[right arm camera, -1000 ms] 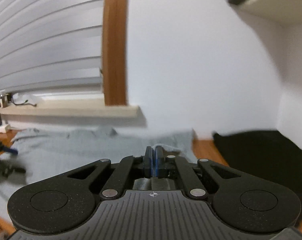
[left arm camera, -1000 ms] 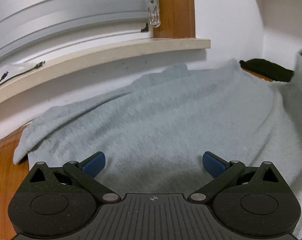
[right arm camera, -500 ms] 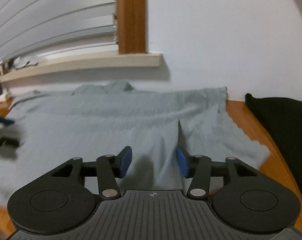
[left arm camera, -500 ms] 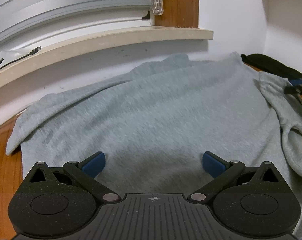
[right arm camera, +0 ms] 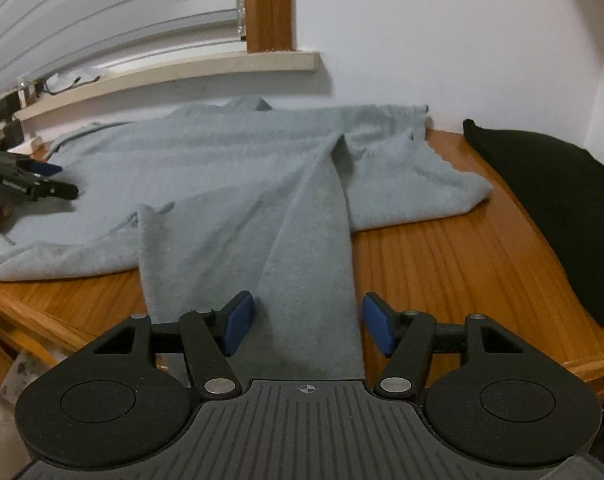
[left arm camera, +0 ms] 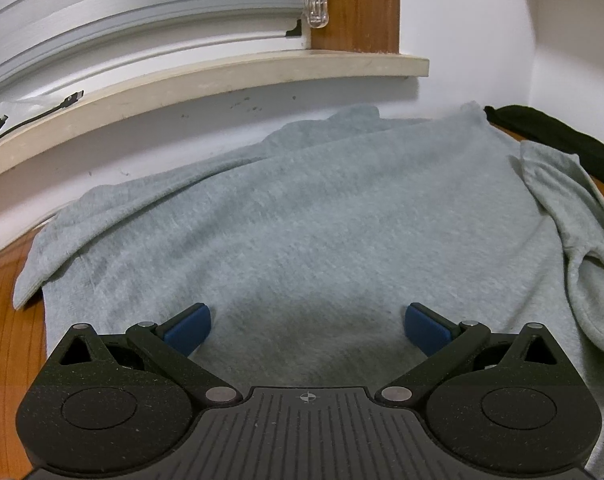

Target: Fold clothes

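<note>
A grey sweatshirt (left arm camera: 322,208) lies spread on the wooden table (right arm camera: 442,256), its top against the wall. My left gripper (left arm camera: 308,328) hovers open over the garment's lower body, with only flat cloth beneath its blue pads. In the right wrist view one sleeve (right arm camera: 302,240) runs down across the body toward the table's front edge. My right gripper (right arm camera: 308,328) is low over that sleeve's end with its jaws opening; the sleeve lies between the pads, which do not press on it. The left gripper (right arm camera: 34,184) also shows at that view's left edge.
A black garment (right arm camera: 542,200) lies at the table's right end, near the corner of the white walls. A pale window sill (left arm camera: 222,80) with a cable (left arm camera: 34,114) juts out above the sweatshirt. Bare wood shows right of the sleeve.
My right gripper went from shut to open and sank toward the table. The sleeve that was lifted at the right now lies across the sweatshirt. The left gripper stayed put.
</note>
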Action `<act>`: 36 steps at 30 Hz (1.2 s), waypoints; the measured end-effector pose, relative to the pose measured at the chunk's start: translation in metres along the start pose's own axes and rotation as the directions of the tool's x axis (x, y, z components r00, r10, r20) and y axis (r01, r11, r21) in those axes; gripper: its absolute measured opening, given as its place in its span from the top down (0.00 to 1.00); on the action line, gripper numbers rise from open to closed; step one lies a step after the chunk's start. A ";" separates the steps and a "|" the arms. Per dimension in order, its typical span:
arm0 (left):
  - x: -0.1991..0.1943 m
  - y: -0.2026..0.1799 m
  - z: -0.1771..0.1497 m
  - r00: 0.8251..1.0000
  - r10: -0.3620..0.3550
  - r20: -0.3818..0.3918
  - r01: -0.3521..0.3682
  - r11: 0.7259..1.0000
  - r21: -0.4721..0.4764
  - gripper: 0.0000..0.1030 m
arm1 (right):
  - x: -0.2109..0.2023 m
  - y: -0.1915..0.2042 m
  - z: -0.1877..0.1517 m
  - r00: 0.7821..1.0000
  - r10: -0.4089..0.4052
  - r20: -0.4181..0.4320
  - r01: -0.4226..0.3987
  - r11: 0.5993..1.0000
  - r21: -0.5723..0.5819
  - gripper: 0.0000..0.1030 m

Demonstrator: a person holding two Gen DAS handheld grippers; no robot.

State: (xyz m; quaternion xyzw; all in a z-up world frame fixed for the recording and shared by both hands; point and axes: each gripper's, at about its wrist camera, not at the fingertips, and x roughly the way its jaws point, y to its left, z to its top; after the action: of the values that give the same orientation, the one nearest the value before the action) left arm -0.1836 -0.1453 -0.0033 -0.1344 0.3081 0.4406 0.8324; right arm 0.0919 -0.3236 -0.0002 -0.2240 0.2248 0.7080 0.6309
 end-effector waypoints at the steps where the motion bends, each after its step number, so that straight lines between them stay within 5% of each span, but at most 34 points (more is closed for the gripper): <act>1: 0.000 0.000 0.000 1.000 0.000 0.000 0.000 1.000 0.000 0.00 | 0.000 0.000 0.000 1.000 0.016 0.003 -0.016 1.000 0.007 0.53; 3: 0.000 0.000 0.000 1.000 0.000 0.000 0.000 1.000 -0.001 0.00 | 0.000 0.000 0.003 0.999 0.042 0.005 -0.042 0.999 0.014 0.87; 5: 0.000 0.000 -0.001 1.000 0.000 0.000 0.000 1.000 -0.001 0.00 | -0.001 0.003 0.009 0.998 0.064 0.011 -0.064 0.998 0.013 0.93; 9: 0.000 0.000 -0.001 1.000 0.000 -0.002 0.000 1.000 0.000 0.00 | -0.009 0.010 0.037 0.988 0.138 0.076 -0.140 0.990 0.024 0.94; 14: 0.001 0.002 0.000 1.000 -0.006 -0.006 0.006 1.000 -0.005 0.00 | -0.006 0.042 0.109 0.949 0.239 0.205 -0.238 0.971 -0.028 0.94; 20: 0.002 0.002 0.000 1.000 -0.002 -0.004 0.002 1.000 -0.007 0.00 | 0.055 0.066 0.167 0.951 0.212 0.227 -0.217 0.976 -0.002 0.94; 25: 0.003 0.002 0.000 1.000 -0.005 -0.008 0.005 1.000 -0.009 0.00 | 0.093 0.061 0.158 0.985 0.093 0.144 -0.091 0.996 -0.020 0.76; 27: 0.003 0.003 0.000 1.000 -0.009 -0.009 0.009 1.000 -0.012 0.00 | 0.095 0.056 0.148 0.990 0.080 0.113 -0.077 0.997 -0.031 0.50; 32: -0.003 0.000 0.000 0.999 0.013 0.032 -0.013 1.000 -0.005 0.00 | 0.067 0.051 0.111 0.992 0.116 0.055 -0.111 0.990 -0.092 0.37; 36: -0.020 -0.014 0.005 0.995 -0.014 0.099 0.014 1.000 0.004 0.00 | 0.053 0.056 0.076 0.992 0.124 -0.017 -0.125 0.983 -0.134 0.37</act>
State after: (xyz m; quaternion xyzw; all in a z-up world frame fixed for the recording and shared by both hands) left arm -0.1785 -0.1645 0.0127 -0.1131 0.2662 0.4404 0.8499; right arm 0.0282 -0.2418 0.0304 -0.2547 0.1928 0.7586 0.5679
